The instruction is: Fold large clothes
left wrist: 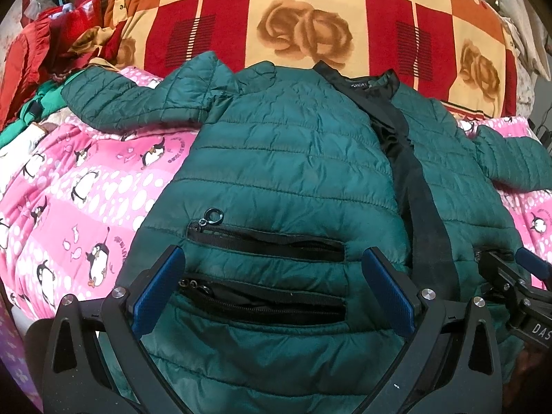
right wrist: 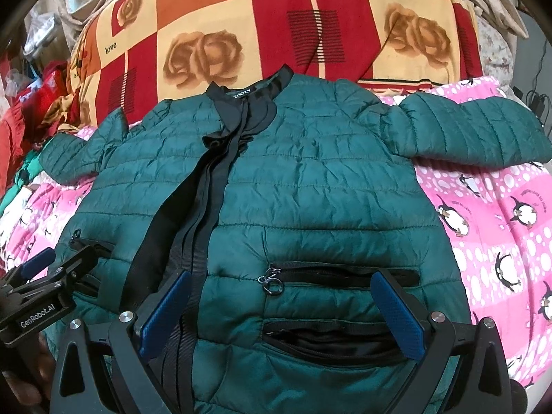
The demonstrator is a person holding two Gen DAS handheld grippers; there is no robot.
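A dark green quilted jacket (left wrist: 293, 158) lies front up on the bed, sleeves spread, with a black zip band down the middle; it also shows in the right wrist view (right wrist: 310, 179). My left gripper (left wrist: 272, 258) is open and empty, just above the two zip pockets (left wrist: 265, 241) of the jacket's left half near the hem. My right gripper (right wrist: 281, 283) is open and empty above the pockets (right wrist: 341, 272) of the right half. Each gripper appears at the edge of the other's view, the right one (left wrist: 510, 269) and the left one (right wrist: 58, 262).
A pink penguin-print quilt (left wrist: 86, 189) lies under the jacket. A red, orange and cream rose-print blanket (left wrist: 310, 17) is heaped behind the collar. Red and green clothes (left wrist: 45, 45) are piled at the far left.
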